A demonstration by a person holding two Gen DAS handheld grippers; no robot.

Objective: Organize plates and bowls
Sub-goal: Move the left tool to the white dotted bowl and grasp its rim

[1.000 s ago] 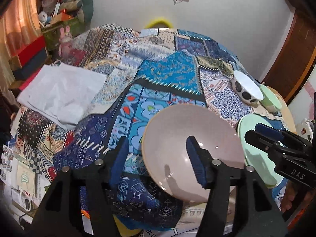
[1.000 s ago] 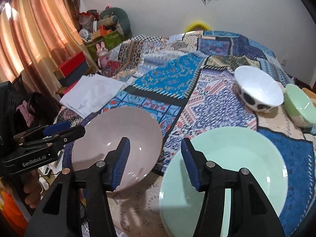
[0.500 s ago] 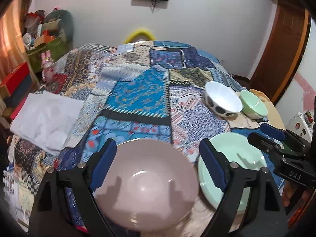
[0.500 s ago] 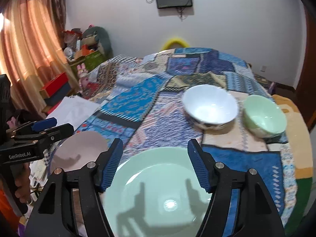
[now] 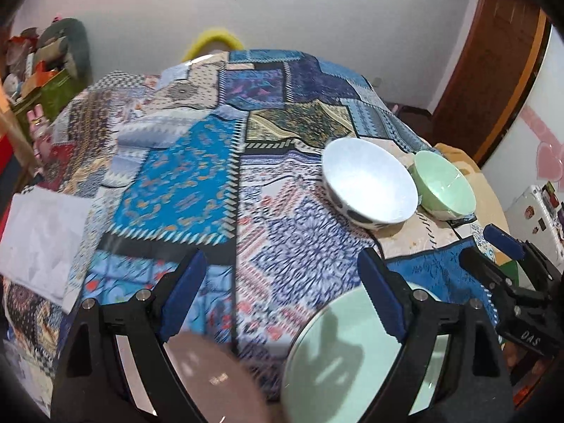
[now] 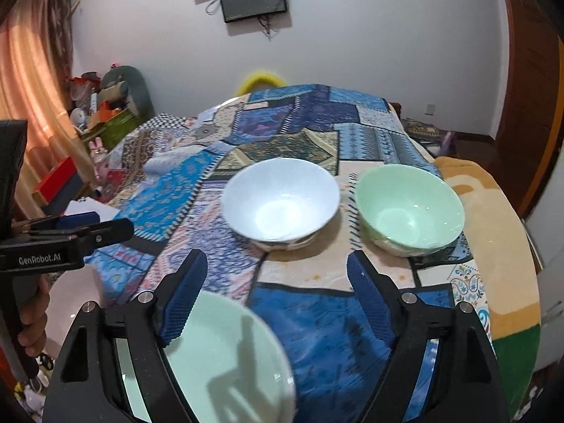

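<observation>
A bed under a patchwork quilt (image 6: 310, 123) carries everything. On it sit a white bowl (image 6: 280, 204) and a green bowl (image 6: 409, 206) side by side on the right. Nearer lie a green plate (image 6: 225, 352) and a pinkish plate (image 5: 215, 380); a white cloth (image 5: 38, 239) lies left.

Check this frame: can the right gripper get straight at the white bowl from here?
Probably yes. The right gripper is open and empty, the white bowl sits just ahead on bare cloth, apart from the green bowl.
</observation>
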